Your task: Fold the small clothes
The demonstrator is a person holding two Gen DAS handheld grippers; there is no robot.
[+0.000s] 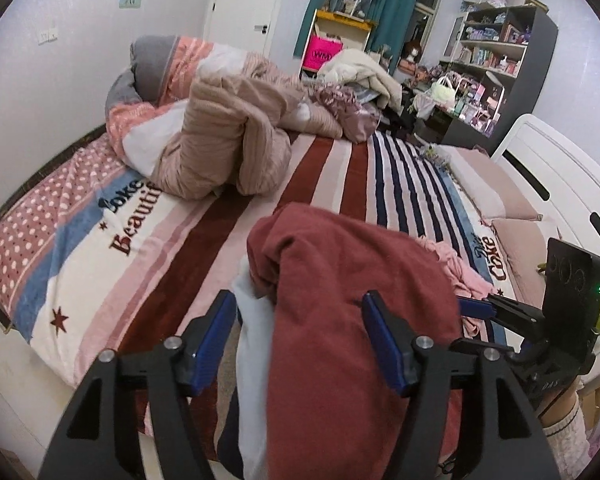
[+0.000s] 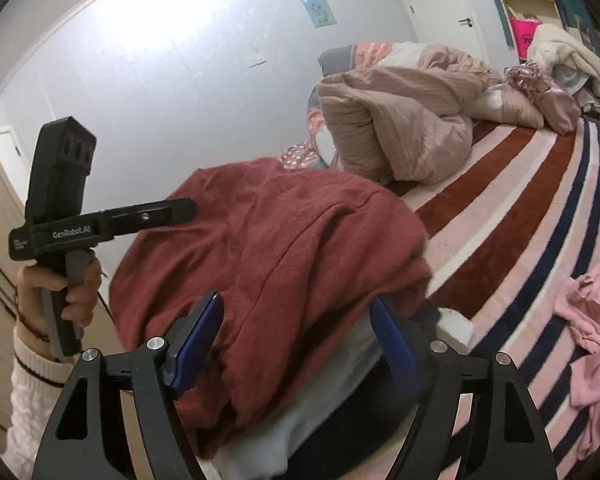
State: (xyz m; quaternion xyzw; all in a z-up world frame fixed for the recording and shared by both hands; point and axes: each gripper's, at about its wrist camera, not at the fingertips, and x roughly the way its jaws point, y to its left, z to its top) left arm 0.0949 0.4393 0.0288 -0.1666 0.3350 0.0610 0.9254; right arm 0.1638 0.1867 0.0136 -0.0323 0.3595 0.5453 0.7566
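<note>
Left wrist view: left gripper (image 1: 298, 340) at bottom center, blue-padded fingers (image 1: 216, 340) spread wide apart, released. A dark red garment (image 1: 340, 300) hangs draped between and over them, filling the lower center of the frame; it runs btwn the fingers w/o being pinched. A white/light cloth layer (image 1: 252, 360) shows under the red one on its left side. The right gripper (image 1: 476, 306) enters from the lower right edge, its fingertips at the red garment's right edge; whether it's clamped or loose can't be told here.

Right wrist view: right gripper (image 2: 296, 344) at bottom center, fingers (image 2: 198, 340) apart w/ the red garment (image 2: 280, 248) bunched btwn and on top of them; right finger partly buried under cloth, so grip state can't be told. White layer (image 2: 340, 400) visible beneath the red at lower center. Left gripper (image 2: 188, 210) at left of frame, held in a hand (image 2: 60, 292) w/ white knit sleeve, its tip touching the red garment's upper left edge.

Bed w/ striped blanket (image 1: 204, 248) (red, pink, navy stripes) fills mid frame. Crumpled pink garment (image 2: 592, 320) lies on the blanket at right edge of right view. Bunched beige duvet (image 1: 224, 140) at the upper center of bed. Shelving unit (image 1: 496, 52) upper right.
</note>
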